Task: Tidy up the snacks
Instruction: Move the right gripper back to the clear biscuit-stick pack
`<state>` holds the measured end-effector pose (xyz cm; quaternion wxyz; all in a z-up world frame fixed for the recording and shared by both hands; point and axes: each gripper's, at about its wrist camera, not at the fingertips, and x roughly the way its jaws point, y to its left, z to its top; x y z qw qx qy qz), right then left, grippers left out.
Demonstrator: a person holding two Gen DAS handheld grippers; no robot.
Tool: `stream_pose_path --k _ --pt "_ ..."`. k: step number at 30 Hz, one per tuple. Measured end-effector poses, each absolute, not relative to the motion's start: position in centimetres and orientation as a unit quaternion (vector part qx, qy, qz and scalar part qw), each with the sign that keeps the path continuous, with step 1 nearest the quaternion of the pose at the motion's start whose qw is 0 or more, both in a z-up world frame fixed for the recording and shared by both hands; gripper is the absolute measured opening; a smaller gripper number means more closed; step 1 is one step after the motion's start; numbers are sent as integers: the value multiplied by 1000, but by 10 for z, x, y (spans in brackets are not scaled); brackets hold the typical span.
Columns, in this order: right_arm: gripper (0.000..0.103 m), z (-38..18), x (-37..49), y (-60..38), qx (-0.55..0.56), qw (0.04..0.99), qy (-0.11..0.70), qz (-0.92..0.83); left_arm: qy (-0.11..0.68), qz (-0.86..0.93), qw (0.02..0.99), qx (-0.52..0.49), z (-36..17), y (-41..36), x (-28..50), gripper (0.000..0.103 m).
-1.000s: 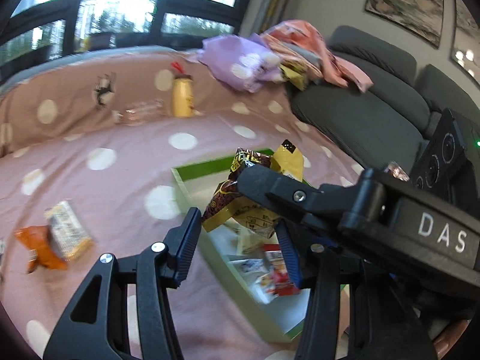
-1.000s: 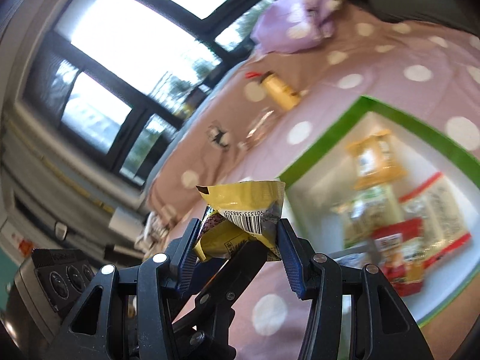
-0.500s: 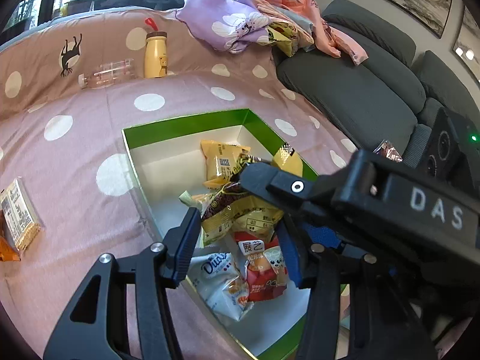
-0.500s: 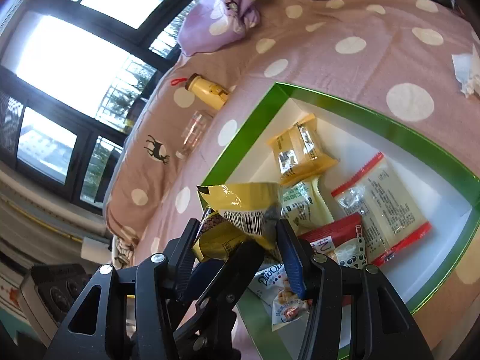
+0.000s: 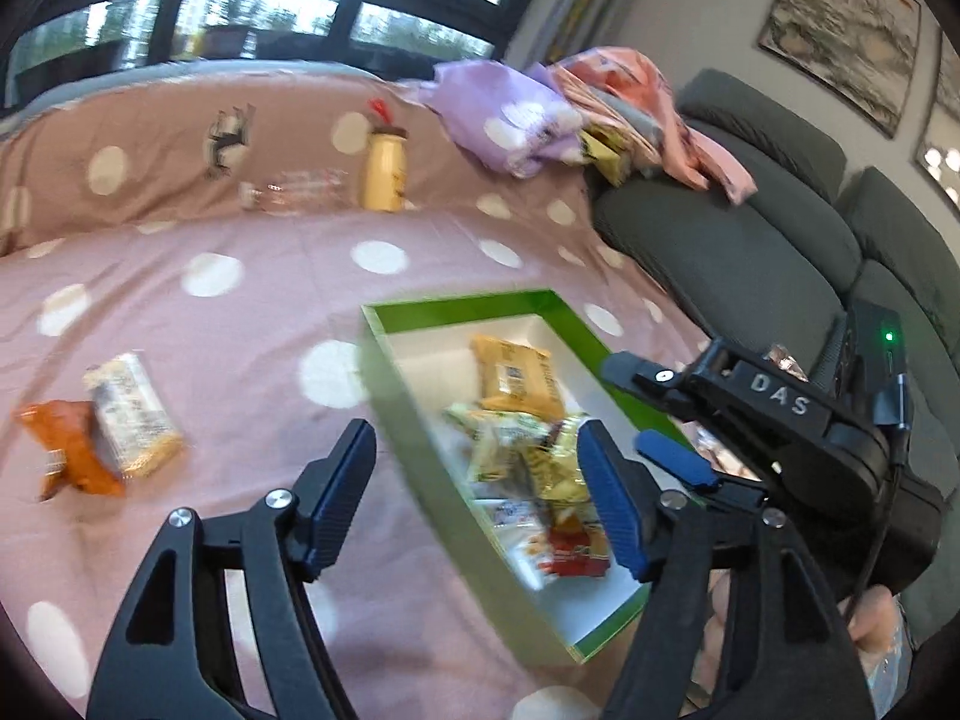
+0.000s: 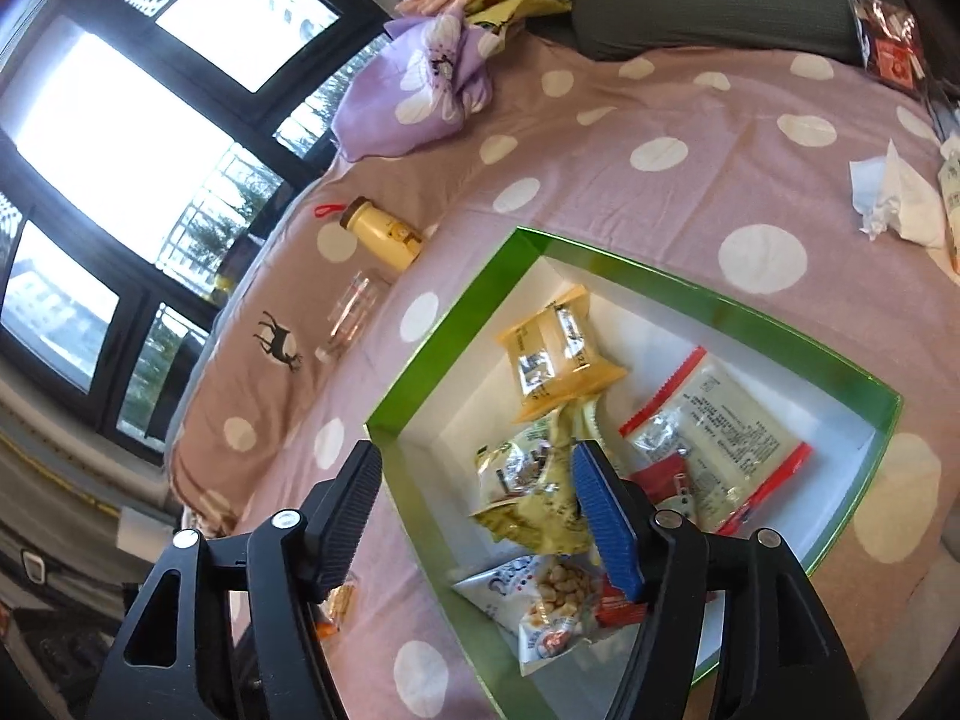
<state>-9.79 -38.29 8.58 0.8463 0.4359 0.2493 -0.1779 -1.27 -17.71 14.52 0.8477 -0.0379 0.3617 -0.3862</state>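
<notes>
A green-rimmed white box (image 6: 444, 336) (image 5: 456, 303) lies on the pink dotted cloth and holds several snack packets. The yellow-brown packet (image 6: 534, 501) (image 5: 552, 462) lies loose in the box among them. My right gripper (image 6: 477, 513) (image 5: 645, 414) hovers over the box's near end, its jaws opening, with nothing gripped between them. My left gripper (image 5: 477, 492) hangs above the box's left wall, jaws opening and empty too. Two loose snacks sit on the cloth to the left: an orange packet (image 5: 66, 450) and a pale bar packet (image 5: 132, 414).
A yellow bottle (image 5: 384, 171) and a clear glass (image 5: 300, 186) on its side sit at the back of the cloth. A purple bundle (image 5: 510, 120) and a grey sofa (image 5: 750, 252) lie beyond. Crumpled tissue (image 6: 894, 198) is right of the box.
My right gripper opened and let go of the yellow-brown packet, which dropped into the box. My left gripper also opened wider, and its view swung back to the left.
</notes>
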Motion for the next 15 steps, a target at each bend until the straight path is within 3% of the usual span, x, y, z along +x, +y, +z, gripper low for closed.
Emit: stream_pose_path --k 5,15 --pt "81 98 -91 -363 401 866 246 -166 353 -314 879 -59 146 -129 -10 81" --pt "86 115 -65 -304 301 906 259 -147 363 -164 905 -147 121 -19 -8 81"
